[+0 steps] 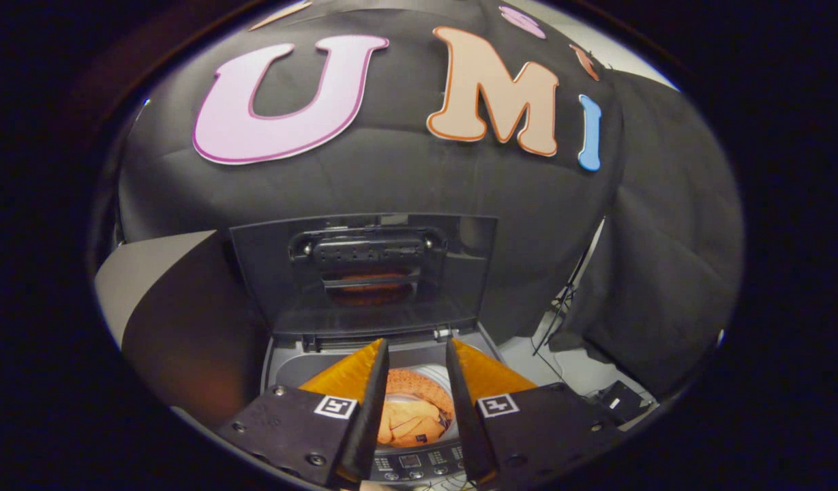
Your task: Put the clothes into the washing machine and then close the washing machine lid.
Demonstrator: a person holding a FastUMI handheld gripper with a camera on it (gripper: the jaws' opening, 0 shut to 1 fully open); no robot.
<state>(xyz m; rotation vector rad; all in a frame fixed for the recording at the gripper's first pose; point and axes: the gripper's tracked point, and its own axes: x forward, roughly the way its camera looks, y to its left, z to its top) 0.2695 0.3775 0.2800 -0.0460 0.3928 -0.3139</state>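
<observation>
Orange clothes (412, 416) already lie in the drum of the washing machine (282, 372), seen between the fingers of the hand-held gripper (417, 358), which stands narrowly open and empty. The raised lid (364, 273) leans back; a glancing push could slip off its smooth edge, or let it slam down.

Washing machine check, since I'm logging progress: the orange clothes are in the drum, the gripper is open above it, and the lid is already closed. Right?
Not quite: the lid stands open, raised upright behind the drum, as the gripper view shows. The rest holds: the orange clothes lie in the drum, and the gripper is open above it, holding nothing.
</observation>
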